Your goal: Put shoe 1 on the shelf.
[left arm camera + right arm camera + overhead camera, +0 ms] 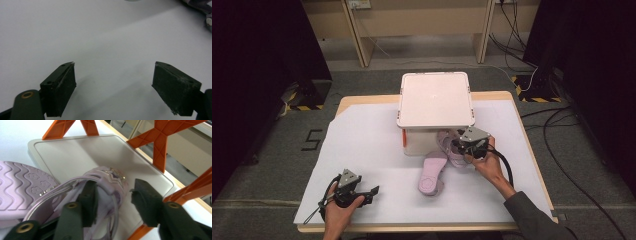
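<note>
Our right gripper at the lilac sandal, beside the white-lidded storage box.

We had the right jaws parted around the sandal's strap, one jaw inside the loop, the other outside and clear of it, gripping nothing. That sandal sat on a flat grey tray under the box; its ridged-soled mate lay sole-up just beside it. Our left gripper rested on the white-covered counter, well apart, jaws wide open.
</note>
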`<state>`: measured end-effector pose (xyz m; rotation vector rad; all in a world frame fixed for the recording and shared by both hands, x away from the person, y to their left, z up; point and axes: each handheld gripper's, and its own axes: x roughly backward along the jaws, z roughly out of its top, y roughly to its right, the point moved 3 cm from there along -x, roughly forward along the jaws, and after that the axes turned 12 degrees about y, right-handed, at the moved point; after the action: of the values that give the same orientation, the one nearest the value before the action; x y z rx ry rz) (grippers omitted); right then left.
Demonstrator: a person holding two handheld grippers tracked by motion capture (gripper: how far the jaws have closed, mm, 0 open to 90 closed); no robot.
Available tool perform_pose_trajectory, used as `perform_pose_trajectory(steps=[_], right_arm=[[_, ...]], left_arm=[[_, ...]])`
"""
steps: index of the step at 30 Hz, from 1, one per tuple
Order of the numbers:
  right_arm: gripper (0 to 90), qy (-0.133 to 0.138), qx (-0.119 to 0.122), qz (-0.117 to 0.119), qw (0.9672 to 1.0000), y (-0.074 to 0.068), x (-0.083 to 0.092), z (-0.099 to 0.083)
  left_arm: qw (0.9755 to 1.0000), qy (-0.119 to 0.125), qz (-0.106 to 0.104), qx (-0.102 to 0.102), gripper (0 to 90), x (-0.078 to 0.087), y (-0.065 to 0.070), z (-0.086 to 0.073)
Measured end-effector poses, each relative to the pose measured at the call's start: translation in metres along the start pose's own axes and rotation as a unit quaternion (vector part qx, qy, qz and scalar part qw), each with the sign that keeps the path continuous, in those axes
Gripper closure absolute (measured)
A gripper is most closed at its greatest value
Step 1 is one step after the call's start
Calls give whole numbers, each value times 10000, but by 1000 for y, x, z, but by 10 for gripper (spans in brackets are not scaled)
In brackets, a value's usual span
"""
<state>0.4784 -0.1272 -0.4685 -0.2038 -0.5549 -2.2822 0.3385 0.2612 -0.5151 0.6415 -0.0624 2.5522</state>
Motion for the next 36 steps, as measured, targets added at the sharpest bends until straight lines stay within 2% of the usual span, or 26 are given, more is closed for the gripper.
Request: perform_pose_trajectory(steps=[2,7,8,11,13,14,16,18,19,20,23,24,25,26,27,30,32,33,34,36], right_arm=[[504,-28,40,-31,10000,0,4,1],[459,68,-146,-33,9999,0,17,5],[453,142,-318,-41,9994,0,27,9],[429,130,-421,-31,9990,-1,36,10],[401,154,-724,21,9973,-7,56,8],[401,154,-724,21,9973,-7,56,8],[377,75,-953,89,9954,-15,70,1],[362,-16,-1014,125,9948,-20,74,-3],[362,-16,-1014,125,9948,-20,74,-3],[358,-115,-1053,200,9942,-26,77,-8],[336,-253,-1110,192,9933,-32,76,-11],[328,-357,-1090,178,9932,-37,74,-16],[328,-357,-1090,178,9932,-37,74,-16],[317,-494,-1071,140,9929,-40,71,-20],[317,-494,-1071,140,9929,-40,71,-20],[318,-714,-966,130,9927,-44,65,-27],[416,-847,-823,190,9928,-45,61,-31],[416,-847,-823,190,9928,-45,61,-31],[472,-890,-740,210,9931,-45,58,-33],[487,-883,-760,254,9929,-45,57,-33]], left_arm=[[10000,17,-2,15,180,0,0,0],[10000,-5,-14,9,180,-1,0,0],[10000,-3,-19,17,180,-1,1,0],[10000,13,-25,4,180,0,1,0],[10000,11,-6,4,180,0,0,0],[10000,11,-6,4,180,0,0,0],[10000,0,-27,4,180,-1,1,0],[10000,2,-27,4,180,-1,1,0],[10000,4,-28,4,180,-1,2,0],[10000,7,-30,8,180,-1,2,0],[10000,-3,-16,5,180,-1,1,0],[10000,-1,-17,10,180,-1,1,0],[10000,8,-23,15,180,-1,1,0],[10000,5,-25,22,180,-1,1,-1],[10000,3,-26,17,180,-1,1,-1],[10000,4,-31,10,180,-1,2,-1],[10000,-4,-27,-3,180,-1,2,-1],[10000,-4,-27,-3,180,-1,2,-1],[10000,1,-28,3,180,-1,2,-1],[10000,-12,-39,-9,180,-2,2,-1]])
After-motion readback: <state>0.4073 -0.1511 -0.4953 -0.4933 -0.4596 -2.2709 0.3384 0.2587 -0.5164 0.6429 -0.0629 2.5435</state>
